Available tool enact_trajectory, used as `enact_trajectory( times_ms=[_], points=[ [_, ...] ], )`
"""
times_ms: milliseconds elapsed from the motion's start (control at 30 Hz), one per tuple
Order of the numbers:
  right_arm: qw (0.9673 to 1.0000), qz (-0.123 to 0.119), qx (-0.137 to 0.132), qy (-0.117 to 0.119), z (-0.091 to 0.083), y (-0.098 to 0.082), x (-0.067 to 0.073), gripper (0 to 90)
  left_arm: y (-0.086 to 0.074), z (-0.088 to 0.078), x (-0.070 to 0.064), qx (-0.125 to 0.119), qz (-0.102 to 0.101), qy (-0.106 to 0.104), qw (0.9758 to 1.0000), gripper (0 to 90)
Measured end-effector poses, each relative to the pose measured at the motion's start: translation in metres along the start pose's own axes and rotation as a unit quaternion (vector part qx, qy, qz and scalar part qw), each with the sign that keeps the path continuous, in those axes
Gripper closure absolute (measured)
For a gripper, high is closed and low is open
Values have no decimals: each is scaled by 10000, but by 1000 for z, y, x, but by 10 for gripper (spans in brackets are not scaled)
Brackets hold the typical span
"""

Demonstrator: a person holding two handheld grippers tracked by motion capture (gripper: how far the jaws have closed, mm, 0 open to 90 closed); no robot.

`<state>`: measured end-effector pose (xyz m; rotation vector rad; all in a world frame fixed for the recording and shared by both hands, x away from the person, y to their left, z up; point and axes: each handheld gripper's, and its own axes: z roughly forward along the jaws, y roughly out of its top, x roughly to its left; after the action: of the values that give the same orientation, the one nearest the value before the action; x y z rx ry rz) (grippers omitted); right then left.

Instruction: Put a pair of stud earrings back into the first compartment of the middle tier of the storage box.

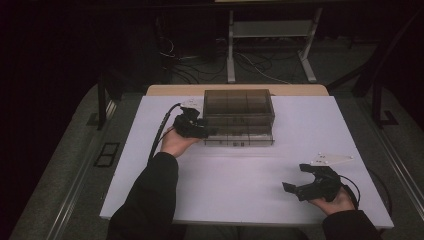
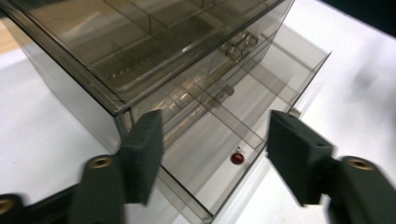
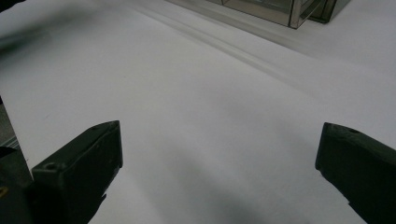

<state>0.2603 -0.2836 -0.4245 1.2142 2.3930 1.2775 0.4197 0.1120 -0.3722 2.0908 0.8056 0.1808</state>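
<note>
Glossy clear-plastic drawer box (image 2: 154, 56), matt table (image 3: 196, 130)

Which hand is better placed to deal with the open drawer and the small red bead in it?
Left. The left claw hovers open right over the pulled-out drawer, with the red bead below its jaws. The right claw rests open far off on the white table.

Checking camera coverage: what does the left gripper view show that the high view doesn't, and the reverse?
Left gripper view: a small red bead lying in the pulled-out drawer, with the left claw open above it.
High view: the right claw, open over bare table, and the floor cables.
Both: the clear drawer box on the white table.
</note>
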Motion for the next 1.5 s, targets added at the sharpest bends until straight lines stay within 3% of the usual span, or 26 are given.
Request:
enact_trajectory(
  times_ms=[67, 200, 400, 667, 900, 1100, 1400, 1500],
  points=[
    [10000, 3, -10, 2, 0, 0, 0, 2, 0, -6, 0, -148, -24, 38, 9999, 292],
    [10000, 3, -12, 1, 0, 0, 0, 2, -1, -18, 2, -372, -211, -87, 9990, 202],
    [10000, 33, -31, 18, -1, 0, 0, 2, -5, -34, 9, -462, -328, -59, 9984, 0],
    [10000, 56, -61, 18, -1, 0, 1, 2, -16, -53, 18, -503, -425, 113, 9978, 0],
    [10000, 56, -57, 36, 0, 0, 2, 2, -29, -59, 27, -506, -503, 226, 9972, 0],
    [9999, 80, -86, 24, 0, 0, 2, 2, -41, -57, 34, -468, -589, 204, 9970, 0],
    [9999, 88, -97, 28, 0, 0, 2, 2, -54, -48, 41, -176, -556, 169, 9982, 27],
    [9999, 92, -100, 35, 0, 0, 2, 2, -59, -45, 44, -81, -637, 150, 9978, 46]
  ],
)
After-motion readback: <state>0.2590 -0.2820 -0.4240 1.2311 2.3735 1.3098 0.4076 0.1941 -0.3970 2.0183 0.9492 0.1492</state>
